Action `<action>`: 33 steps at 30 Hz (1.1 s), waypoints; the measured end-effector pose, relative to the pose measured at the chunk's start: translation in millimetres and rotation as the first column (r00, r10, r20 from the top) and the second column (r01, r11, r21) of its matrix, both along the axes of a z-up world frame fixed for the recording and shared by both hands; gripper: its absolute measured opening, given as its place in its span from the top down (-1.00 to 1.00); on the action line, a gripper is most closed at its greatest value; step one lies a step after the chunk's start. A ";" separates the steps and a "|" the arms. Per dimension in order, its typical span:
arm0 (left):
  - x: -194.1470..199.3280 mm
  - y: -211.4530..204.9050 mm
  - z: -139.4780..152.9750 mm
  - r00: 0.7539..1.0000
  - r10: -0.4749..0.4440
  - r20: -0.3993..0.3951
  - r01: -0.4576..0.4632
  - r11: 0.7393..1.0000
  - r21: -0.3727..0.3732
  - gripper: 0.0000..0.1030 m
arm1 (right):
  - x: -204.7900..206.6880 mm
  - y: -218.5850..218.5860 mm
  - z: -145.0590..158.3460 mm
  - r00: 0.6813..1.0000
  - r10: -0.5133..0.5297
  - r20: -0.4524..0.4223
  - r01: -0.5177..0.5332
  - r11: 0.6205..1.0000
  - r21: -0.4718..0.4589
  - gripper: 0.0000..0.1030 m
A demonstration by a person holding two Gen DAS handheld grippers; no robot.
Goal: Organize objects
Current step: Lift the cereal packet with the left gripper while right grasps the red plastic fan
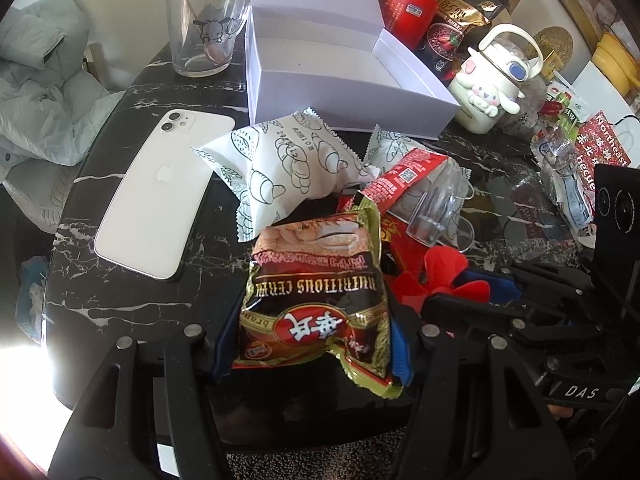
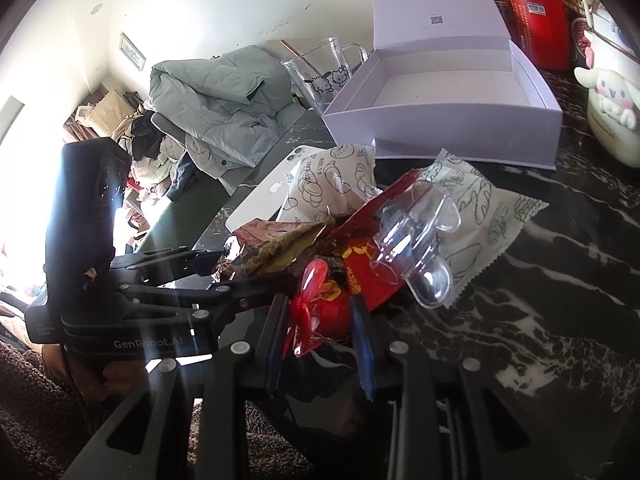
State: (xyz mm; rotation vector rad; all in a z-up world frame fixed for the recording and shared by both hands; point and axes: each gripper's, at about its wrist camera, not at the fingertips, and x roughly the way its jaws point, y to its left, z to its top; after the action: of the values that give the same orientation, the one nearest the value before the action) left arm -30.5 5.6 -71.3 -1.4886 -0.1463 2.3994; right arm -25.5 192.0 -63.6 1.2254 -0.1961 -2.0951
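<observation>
The pick-up step appears to be in hand. A cereal sachet is clamped between the blue pads of the left tool, low over the dark marble surface. A red ornament is pinched in the nearly closed right tool. Both must next be carried to the open white box beyond.

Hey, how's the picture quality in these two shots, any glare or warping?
Left wrist view: sunlight blows out the lower left corner, and the white box bulges from fisheye bending. Right wrist view: window glare washes out the left edge, streaking across the left gripper.
</observation>
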 end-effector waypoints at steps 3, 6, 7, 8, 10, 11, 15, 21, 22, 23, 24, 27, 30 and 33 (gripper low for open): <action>2.7 1.5 5.4 1.000 0.002 -0.011 -0.002 1.000 0.001 -0.13 | 3.4 5.7 5.9 1.000 -0.005 -0.024 0.005 1.000 -0.008 0.40; 4.8 2.9 11.9 1.000 0.009 -0.030 -0.009 1.000 0.000 -0.13 | 5.7 12.0 10.0 0.999 -0.018 -0.052 0.017 1.000 -0.013 0.40; 5.9 3.4 13.6 0.999 0.011 -0.039 -0.011 1.000 -0.001 -0.13 | 5.9 13.7 10.0 0.998 -0.022 -0.056 0.021 1.000 -0.014 0.40; 6.9 3.8 14.5 0.999 0.014 -0.046 -0.014 1.000 -0.002 -0.13 | 6.5 15.3 9.3 0.998 -0.027 -0.055 0.026 1.000 -0.017 0.40; 8.0 4.1 14.4 0.998 0.026 -0.050 -0.026 1.000 0.001 -0.13 | 6.3 18.4 6.6 0.998 -0.033 -0.044 0.031 0.999 -0.026 0.40; 8.4 3.4 13.5 0.998 0.033 -0.046 -0.032 0.999 0.004 -0.13 | 6.7 20.1 5.6 0.999 -0.034 -0.038 0.033 0.999 -0.027 0.40; 10.4 2.9 12.8 0.998 0.041 -0.039 -0.041 0.999 0.003 -0.13 | 7.0 24.0 3.3 0.999 -0.035 -0.030 0.034 0.999 -0.032 0.40; 8.5 5.0 17.6 0.997 0.042 -0.062 -0.042 0.999 -0.011 -0.13 | 3.2 25.6 2.0 0.999 -0.041 -0.029 0.040 0.999 -0.031 0.40; 7.6 5.5 18.1 0.997 0.041 -0.064 -0.042 0.999 -0.013 -0.13 | 2.0 25.3 1.9 0.999 -0.041 -0.029 0.041 0.999 -0.029 0.40; 6.8 6.1 18.5 0.997 0.040 -0.066 -0.041 0.999 -0.014 -0.13 | 1.0 25.3 2.1 0.999 -0.040 -0.029 0.039 0.999 -0.026 0.40; 6.2 6.7 18.9 0.997 0.038 -0.069 -0.039 0.999 -0.014 -0.13 | -0.2 25.2 2.4 0.999 -0.040 -0.031 0.039 0.999 -0.022 0.40; 3.6 6.8 20.2 0.997 0.036 -0.073 -0.037 0.999 -0.013 -0.13 | -3.4 24.8 4.2 0.998 -0.035 -0.042 0.034 0.999 -0.012 0.40; 0.4 6.1 22.2 0.996 0.038 -0.078 -0.039 0.999 -0.010 -0.13 | -7.0 24.0 8.1 0.998 -0.028 -0.060 0.028 1.000 -0.002 0.40; -2.8 5.7 27.4 0.996 0.038 -0.084 -0.039 0.999 -0.012 -0.13 | -12.7 23.5 13.2 0.997 -0.019 -0.077 0.019 1.000 0.001 0.40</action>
State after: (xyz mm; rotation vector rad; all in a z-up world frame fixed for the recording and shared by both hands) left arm -33.2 11.4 -43.9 -1.4005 -0.1415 2.4928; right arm -38.1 215.6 -50.4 1.1456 -0.1715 -2.1552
